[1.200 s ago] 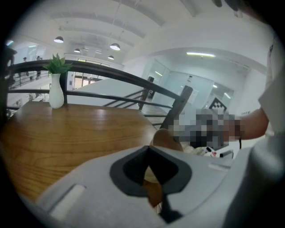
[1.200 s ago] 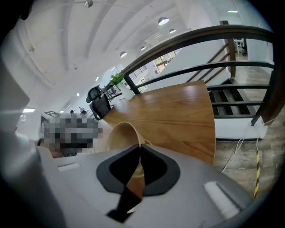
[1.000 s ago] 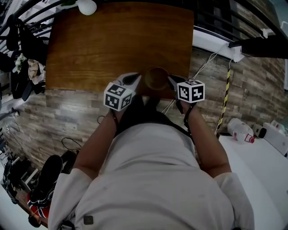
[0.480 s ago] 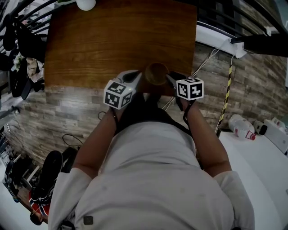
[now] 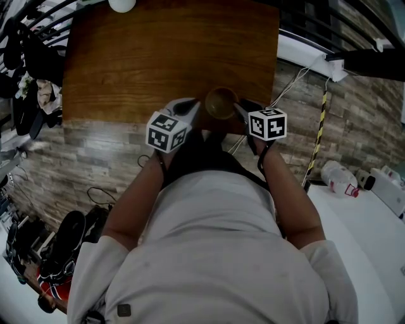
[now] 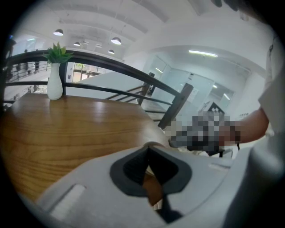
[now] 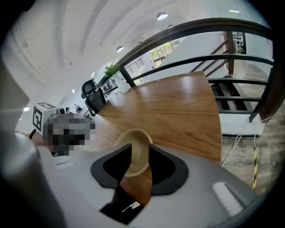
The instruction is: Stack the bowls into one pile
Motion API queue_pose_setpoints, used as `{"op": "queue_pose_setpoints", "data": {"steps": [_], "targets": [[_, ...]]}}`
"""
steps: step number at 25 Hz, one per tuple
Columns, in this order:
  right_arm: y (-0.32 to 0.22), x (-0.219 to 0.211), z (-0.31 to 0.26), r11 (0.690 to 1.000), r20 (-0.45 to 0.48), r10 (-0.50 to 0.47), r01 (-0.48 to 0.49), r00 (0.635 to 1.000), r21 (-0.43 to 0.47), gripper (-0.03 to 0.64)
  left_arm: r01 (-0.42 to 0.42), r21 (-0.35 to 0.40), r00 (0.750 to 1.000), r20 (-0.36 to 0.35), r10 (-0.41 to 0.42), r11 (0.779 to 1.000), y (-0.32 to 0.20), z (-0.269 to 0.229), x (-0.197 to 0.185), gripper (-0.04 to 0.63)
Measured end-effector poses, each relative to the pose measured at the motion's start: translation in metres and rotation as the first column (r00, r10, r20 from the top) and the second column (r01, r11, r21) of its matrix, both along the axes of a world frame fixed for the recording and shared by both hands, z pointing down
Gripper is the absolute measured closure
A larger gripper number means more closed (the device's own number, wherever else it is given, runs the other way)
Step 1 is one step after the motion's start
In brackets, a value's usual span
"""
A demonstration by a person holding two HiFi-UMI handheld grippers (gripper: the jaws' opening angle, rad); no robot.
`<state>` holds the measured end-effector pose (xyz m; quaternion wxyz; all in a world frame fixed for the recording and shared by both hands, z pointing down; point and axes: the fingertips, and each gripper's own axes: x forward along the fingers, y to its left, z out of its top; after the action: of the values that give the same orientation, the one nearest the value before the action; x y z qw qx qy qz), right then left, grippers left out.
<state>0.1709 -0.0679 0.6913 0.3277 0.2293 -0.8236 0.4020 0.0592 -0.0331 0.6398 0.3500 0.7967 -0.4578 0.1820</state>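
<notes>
From your head camera, the bowl (image 5: 221, 104) sat on the wooden table (image 5: 152, 57), close to the near edge and right in front of you. I could make out one round brown shape there. That view did not show whether it was a single bowl or several already nested. Your left claw (image 5: 192, 112) was just beside its left side and your right claw (image 5: 243, 111) just beside its right, so the bowl lay between the two. A white vase (image 5: 122, 5) stood well apart at the far edge.

In the left gripper view, your left claw (image 6: 149, 149) had its tips together. Only a thin brown sliver showed in the gap below them, and I could not tell whether that was table or bowl. No bowl showed beyond the jaws.

In the right gripper view, your right claw (image 7: 140, 147) stood wide apart, its jaws having just been opening. The bowl (image 7: 135, 156) was between them, its pale inside facing the left jaw. The pads were not pressing on it, so it looked let go and resting on the table.

The danger I judged from here lay in pulling away. The rim was inside the open jaws, so a sideways or upward drag could have hooked it and tipped the bowl. With the near edge so close, a nudge towards you from either claw could have slid it off the table. Backing the right claw straight out along its own line would have been safest.
</notes>
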Motion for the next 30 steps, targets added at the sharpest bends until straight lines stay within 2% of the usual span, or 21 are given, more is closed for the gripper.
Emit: {"op": "queue_pose_setpoints", "data": {"steps": [6,10,22,27,30], "targets": [[0.002,0.001,-0.004,1.0,0.006,-0.006,0.006,1.0,0.009,0.526,-0.001,0.006,1.0,0.001,0.001,1.0,0.001,-0.002,0.001,0.591],[0.006,0.0,-0.013,0.999,0.02,-0.022,0.021,1.0,0.025,0.607,-0.005,0.013,1.0,0.002,0.005,1.0,0.003,-0.006,0.004,0.591],[0.018,0.009,-0.026,0.998,0.038,-0.039,0.037,0.999,0.05,0.609,-0.002,0.037,1.0,0.004,0.002,0.999,0.014,-0.019,0.013,0.591],[0.014,0.015,-0.045,0.995,0.056,-0.036,0.031,0.998,0.092,0.609,0.0,0.081,1.0,0.011,-0.001,0.997,0.013,-0.035,0.013,0.591],[0.01,0.021,-0.06,0.993,0.065,-0.037,0.029,0.997,0.118,0.609,-0.012,0.109,0.999,0.04,0.008,0.994,0.014,-0.047,0.015,0.591]]}}
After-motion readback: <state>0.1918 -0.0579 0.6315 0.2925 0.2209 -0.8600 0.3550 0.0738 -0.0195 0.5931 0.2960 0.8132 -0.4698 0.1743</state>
